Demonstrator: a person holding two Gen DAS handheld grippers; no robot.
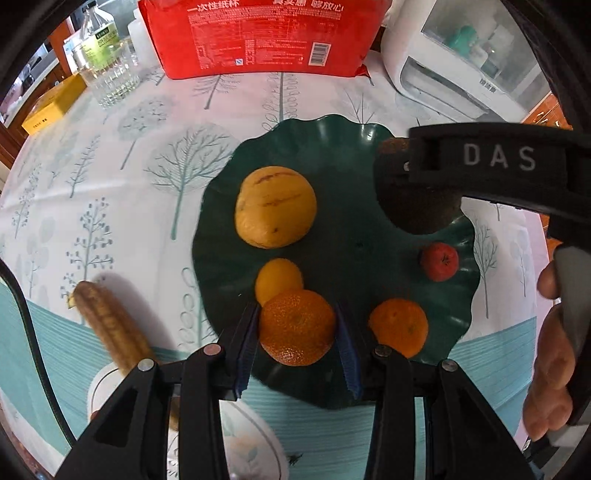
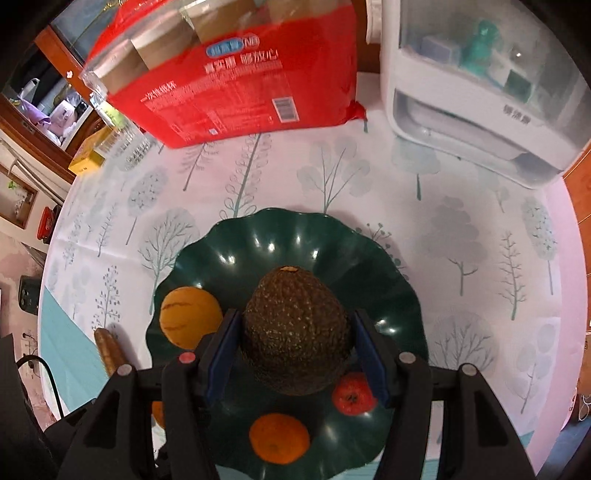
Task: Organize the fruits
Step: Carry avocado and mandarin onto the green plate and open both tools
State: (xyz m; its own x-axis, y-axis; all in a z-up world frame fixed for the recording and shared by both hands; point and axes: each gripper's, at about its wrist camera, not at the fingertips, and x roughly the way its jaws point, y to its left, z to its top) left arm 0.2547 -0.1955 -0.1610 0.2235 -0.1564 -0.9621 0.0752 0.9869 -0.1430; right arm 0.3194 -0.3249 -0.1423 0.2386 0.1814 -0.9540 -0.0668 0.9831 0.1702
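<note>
Left gripper (image 1: 297, 332) jaws clamp bumpy orange tangerine (image 1: 297, 326); right gripper (image 2: 295, 343) jaws clamp dark pebbly avocado (image 2: 297, 332) — both over scalloped dark-green plate (image 1: 351, 147). Risk — crowded plate, released fruit rolls onto tabletop (image 1: 147, 147).

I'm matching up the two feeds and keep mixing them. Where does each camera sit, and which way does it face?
Left wrist: on the left tongs, looking steeply down at the green plate; its fingers grip an orange; the right tongs and a hand show at the right edge.
Right wrist: on the right tongs, looking steeply down at the same plate; its fingers hold an avocado above it.
Shared: the plate, yellow melon, small red fruit, red package, white appliance.
</note>
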